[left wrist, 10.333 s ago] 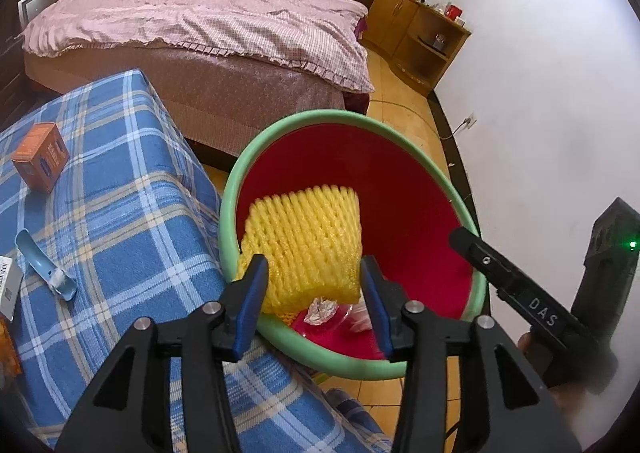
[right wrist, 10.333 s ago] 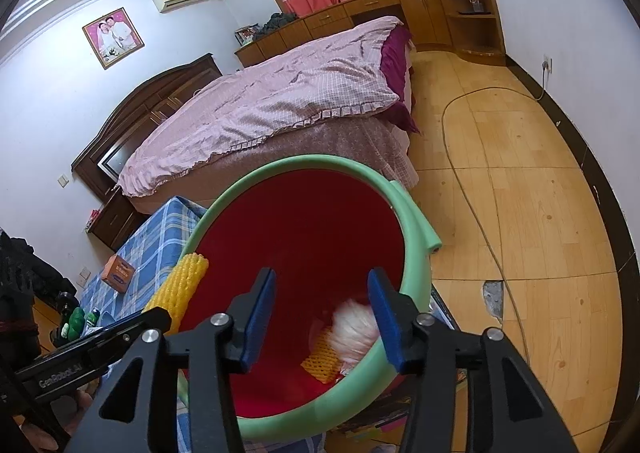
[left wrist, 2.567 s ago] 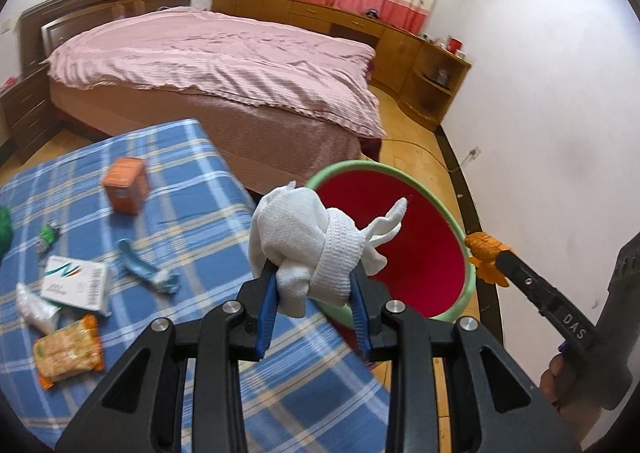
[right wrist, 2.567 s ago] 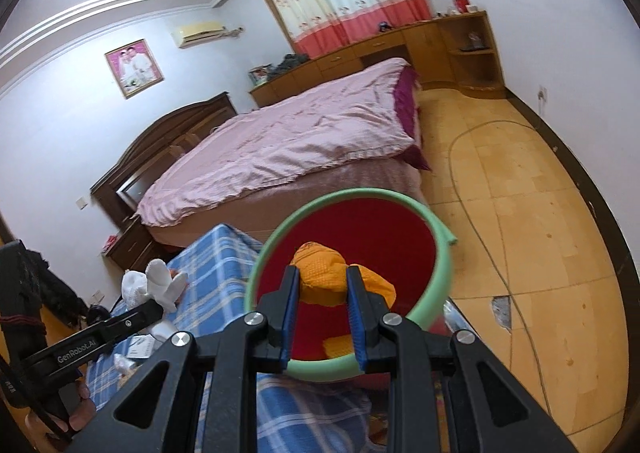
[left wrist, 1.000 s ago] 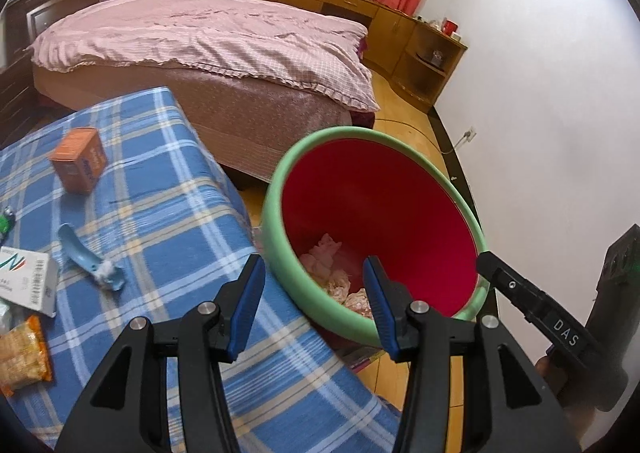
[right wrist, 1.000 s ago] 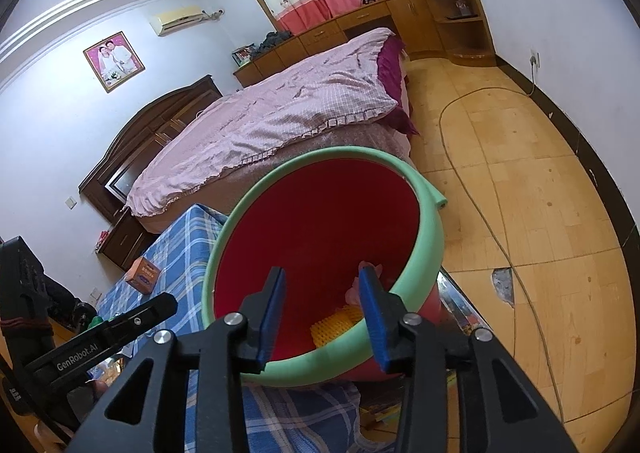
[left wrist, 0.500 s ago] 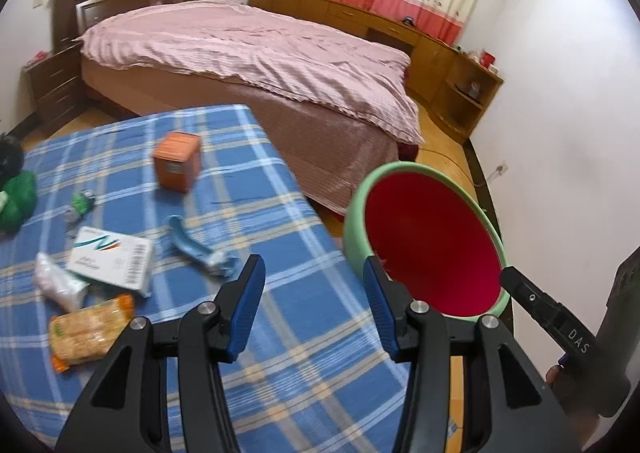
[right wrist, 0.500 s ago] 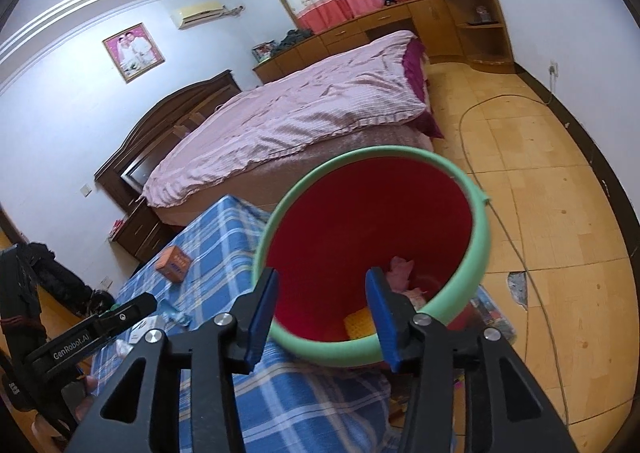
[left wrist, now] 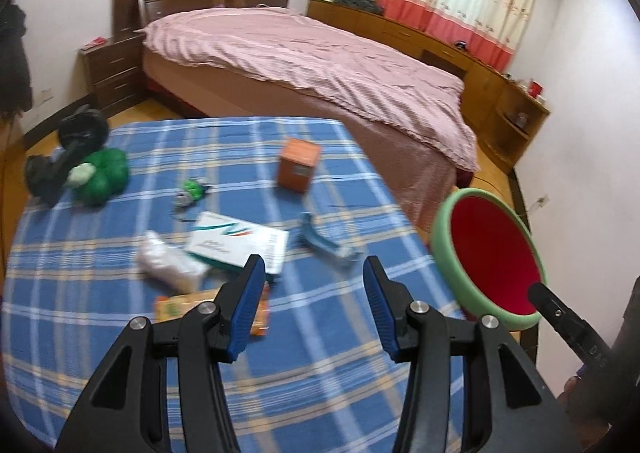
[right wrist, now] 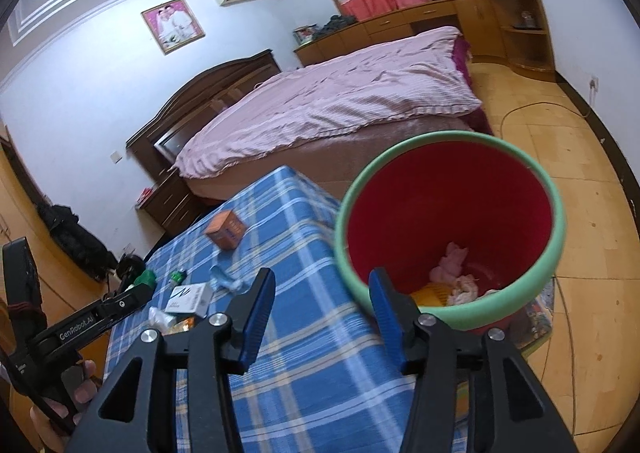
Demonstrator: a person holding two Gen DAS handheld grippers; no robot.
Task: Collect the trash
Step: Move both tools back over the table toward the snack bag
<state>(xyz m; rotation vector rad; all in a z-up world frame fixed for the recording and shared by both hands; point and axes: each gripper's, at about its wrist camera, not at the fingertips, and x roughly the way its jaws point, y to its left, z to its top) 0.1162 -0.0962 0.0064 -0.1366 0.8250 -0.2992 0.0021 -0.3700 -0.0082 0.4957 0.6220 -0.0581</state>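
Note:
My left gripper (left wrist: 313, 265) hangs open and empty over the blue plaid table (left wrist: 328, 385). Litter lies in front of it: a clear wrapper (left wrist: 168, 263), an orange snack packet (left wrist: 184, 305), a white box (left wrist: 236, 243), a pale blue scrap (left wrist: 324, 243) and an orange carton (left wrist: 298, 165). The red bin with a green rim (left wrist: 442, 237) stands off the table's right end. My right gripper (right wrist: 322, 277) sits just short of the bin rim (right wrist: 556, 221), its jaws opening with nothing between them. Crumpled white and pink trash (right wrist: 454, 257) and yellow foam (right wrist: 430, 297) lie inside.
A green ball (left wrist: 102, 173), a small green item (left wrist: 192, 189) and a black dumbbell-like object (left wrist: 64, 157) sit at the table's far left. A pink-covered bed (left wrist: 320, 61) stands beyond the table. Wooden floor (right wrist: 580, 333) and a cable lie right of the bin.
The white glove and orange item held earlier are gone from both grippers. My left gripper has swung left from the bin to the litter. My right has drawn back from the bin, jaws wider.

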